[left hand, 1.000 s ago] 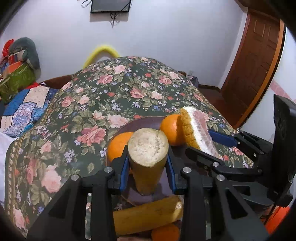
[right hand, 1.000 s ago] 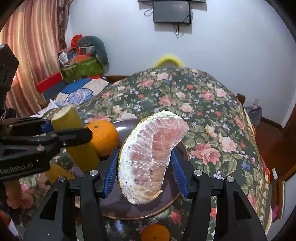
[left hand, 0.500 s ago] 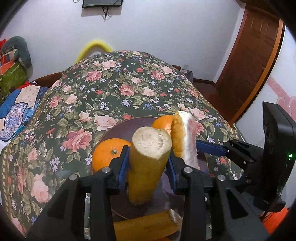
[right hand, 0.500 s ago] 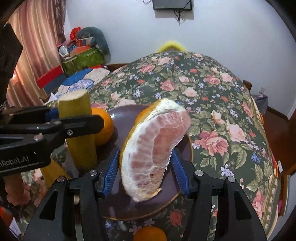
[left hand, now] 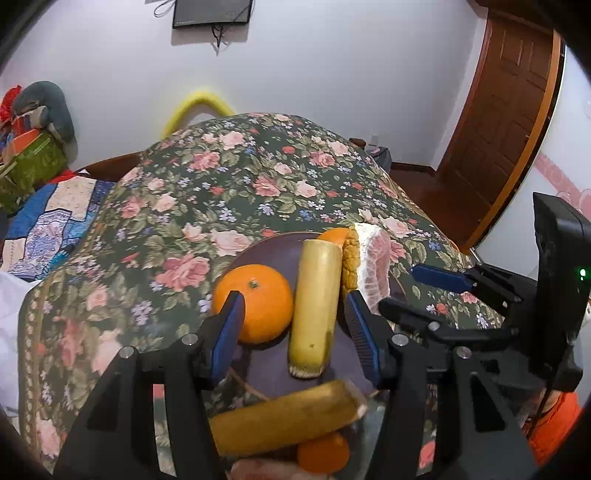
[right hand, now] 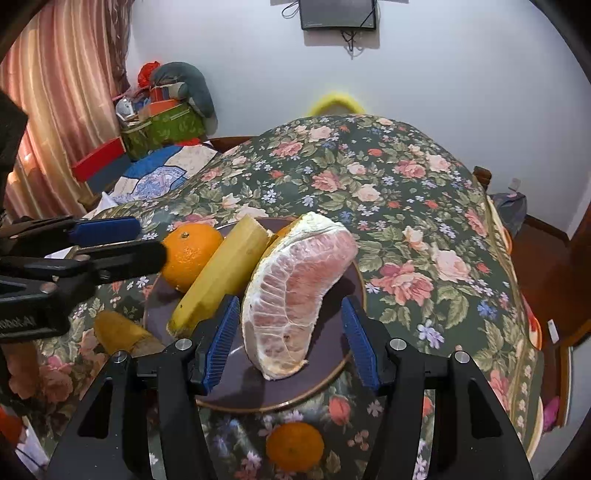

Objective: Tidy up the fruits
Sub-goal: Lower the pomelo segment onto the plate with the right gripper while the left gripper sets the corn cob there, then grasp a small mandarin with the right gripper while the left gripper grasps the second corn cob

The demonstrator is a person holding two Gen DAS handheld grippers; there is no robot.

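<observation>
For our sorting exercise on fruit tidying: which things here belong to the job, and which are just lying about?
Job: purple plate, pomelo wedge, yellow stalk piece, big orange, loose small orange, second stalk piece.

Lying about: floral cloth, wall screen, green box, pink curtain.

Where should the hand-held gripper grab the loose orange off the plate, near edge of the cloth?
Take the orange across its widest middle, coming straight down from above. It is round and sits alone on the cloth, clear of the plate, so both sides look open for the fingers.
</observation>
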